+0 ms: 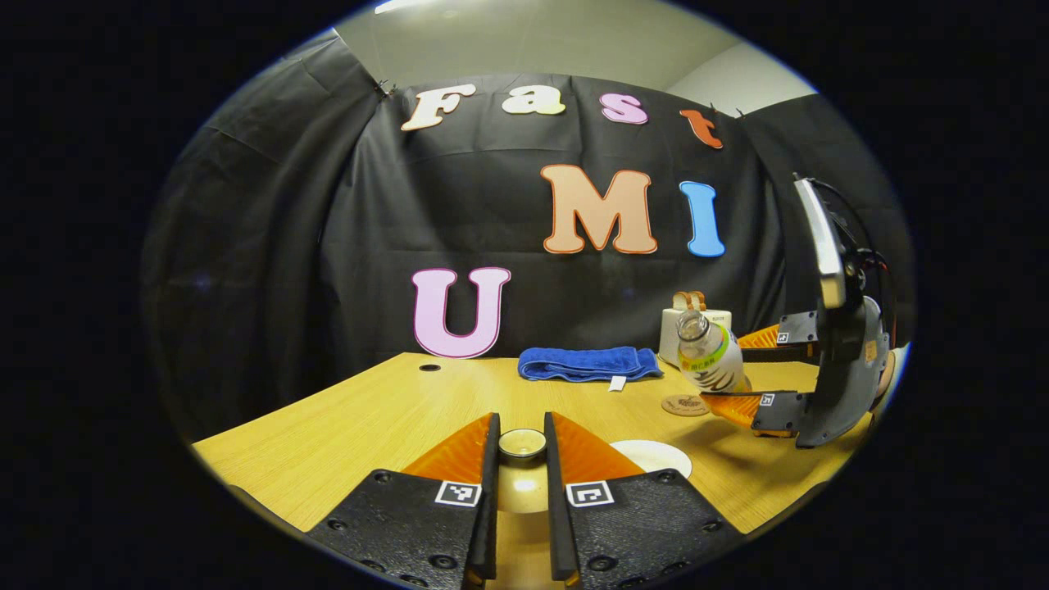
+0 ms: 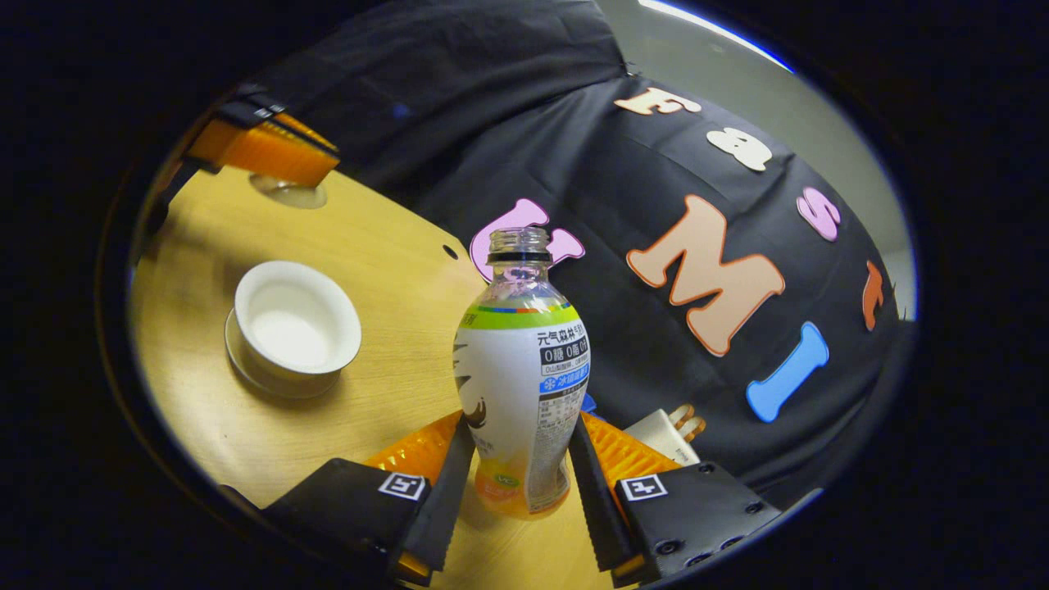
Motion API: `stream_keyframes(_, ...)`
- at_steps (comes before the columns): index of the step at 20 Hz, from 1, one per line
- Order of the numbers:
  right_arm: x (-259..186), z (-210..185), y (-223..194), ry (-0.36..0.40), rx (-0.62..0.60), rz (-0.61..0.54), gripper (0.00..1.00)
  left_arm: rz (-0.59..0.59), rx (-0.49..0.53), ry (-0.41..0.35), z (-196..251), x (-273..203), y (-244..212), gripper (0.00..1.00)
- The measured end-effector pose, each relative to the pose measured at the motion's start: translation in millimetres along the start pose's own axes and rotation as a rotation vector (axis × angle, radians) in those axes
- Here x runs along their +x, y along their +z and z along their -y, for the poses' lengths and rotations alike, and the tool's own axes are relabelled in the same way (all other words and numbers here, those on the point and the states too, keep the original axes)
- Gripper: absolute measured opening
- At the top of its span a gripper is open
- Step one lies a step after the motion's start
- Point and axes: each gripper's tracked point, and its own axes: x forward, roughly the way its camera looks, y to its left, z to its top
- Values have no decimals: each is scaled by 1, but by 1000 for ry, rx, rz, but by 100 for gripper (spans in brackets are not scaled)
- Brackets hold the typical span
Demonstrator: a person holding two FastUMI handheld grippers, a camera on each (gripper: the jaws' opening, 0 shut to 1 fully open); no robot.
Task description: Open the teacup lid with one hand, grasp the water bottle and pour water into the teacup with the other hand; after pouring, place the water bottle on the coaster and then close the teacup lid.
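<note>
The left gripper (image 1: 521, 447) is closed on the teacup lid (image 1: 522, 443), while the right gripper (image 2: 519, 459), tilted, clamps the water bottle (image 2: 521, 385).

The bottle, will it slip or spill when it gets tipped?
The water bottle has no cap on, so tipping it further would probably spill. Its label looks smooth, perhaps slippery, but the right hand-held gripper squeezes it from both sides. It looks like thin plastic, likely light and a bit squashy.

left gripper (image 1: 521, 483): black textured body, square black-and-white tag on each side, round screws along the lower edge
right gripper (image 2: 518, 492): same black housing, tags, screws; dark cables behind, grey curved shell
</note>
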Motion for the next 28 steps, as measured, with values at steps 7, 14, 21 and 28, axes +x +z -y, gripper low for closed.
stream_keyframes(7, 39, 55, -7, -63, 346, 4, 72, 0, -4, -16, 7, 1, 2, 23)
stream_keyframes(14, 86, 88, -27, -112, 620, 29, 71, 2, -12, -29, 12, 3, 4, 23)
stream_keyframes(21, 114, 93, -57, -138, 729, -11, 71, 3, -19, -36, 14, 2, 5, 23)
stream_keyframes(28, 114, 83, -73, -135, 775, -50, 71, 14, -15, -46, 20, 3, 9, 23)
